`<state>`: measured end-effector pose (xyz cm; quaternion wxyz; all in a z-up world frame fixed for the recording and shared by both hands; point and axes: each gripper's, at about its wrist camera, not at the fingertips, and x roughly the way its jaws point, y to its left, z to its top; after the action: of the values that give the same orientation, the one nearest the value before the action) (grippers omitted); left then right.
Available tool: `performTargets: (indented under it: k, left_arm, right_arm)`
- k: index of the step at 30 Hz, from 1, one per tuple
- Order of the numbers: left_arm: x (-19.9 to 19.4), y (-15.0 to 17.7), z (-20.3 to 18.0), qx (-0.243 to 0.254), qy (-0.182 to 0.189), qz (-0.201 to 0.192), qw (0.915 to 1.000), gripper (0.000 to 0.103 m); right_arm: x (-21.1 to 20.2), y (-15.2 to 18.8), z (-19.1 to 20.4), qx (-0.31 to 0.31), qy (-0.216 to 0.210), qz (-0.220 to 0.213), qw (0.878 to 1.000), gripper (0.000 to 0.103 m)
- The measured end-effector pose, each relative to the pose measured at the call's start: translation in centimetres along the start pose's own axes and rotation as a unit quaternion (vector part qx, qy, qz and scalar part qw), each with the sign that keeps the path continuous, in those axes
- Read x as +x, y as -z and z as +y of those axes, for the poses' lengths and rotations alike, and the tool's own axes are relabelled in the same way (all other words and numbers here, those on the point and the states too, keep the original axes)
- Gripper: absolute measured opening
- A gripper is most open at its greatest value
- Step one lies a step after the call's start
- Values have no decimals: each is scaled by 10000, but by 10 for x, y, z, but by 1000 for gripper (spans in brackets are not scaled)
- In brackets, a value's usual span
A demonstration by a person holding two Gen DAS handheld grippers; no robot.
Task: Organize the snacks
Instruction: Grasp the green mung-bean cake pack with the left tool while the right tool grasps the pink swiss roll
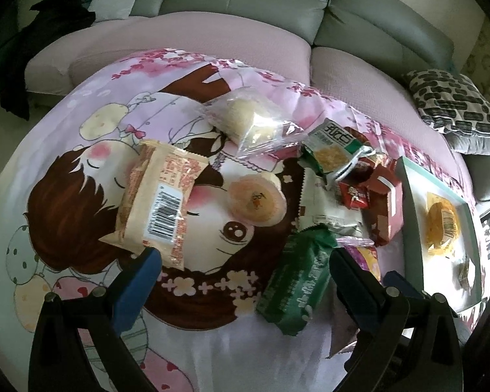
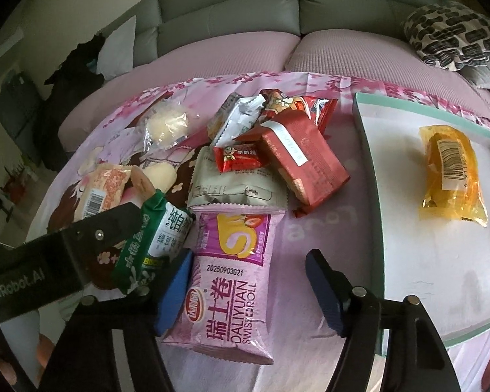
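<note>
Straddling the pink Swiss roll packet – long axis along the fingers – the right gripper stands spread, not yet pinching.

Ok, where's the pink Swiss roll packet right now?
In the right wrist view, the pink Swiss roll packet lies between the right gripper fingers, left of the white tray, below the grey packet.

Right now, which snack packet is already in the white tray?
The yellow packet with the barcode facing up. It alone lies inside the white tray; every other snack, including the pink Swiss roll packet, sits on the cartoon-print cloth.
</note>
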<state>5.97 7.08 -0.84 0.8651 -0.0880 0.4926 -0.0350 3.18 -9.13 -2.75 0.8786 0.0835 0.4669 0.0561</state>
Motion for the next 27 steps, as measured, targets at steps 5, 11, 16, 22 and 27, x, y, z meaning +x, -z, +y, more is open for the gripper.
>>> performTargets:
  k: [5,11,16,22,27]
  left_arm:
    - [2,0,-8,75,101,43,9999,102]
    - [5,1,-13,130,220,85,9996,102]
    - [15,4,-18,162,230,202,9994,102]
    - [28,7,-20,126,254,378,9989,102]
    - [34,9,-18,-10,233,440,9988,94]
  right_arm:
    - [-1,0,-3,38,21,4,10000,66]
    - [-3,0,-8,86,39,12,10000,64]
    - [-3,1,-9,80,35,27,10000,64]
    - [-2,1,-9,47,60,61,10000,64]
    - [-2,1,-8,40,69,85,9999,64]
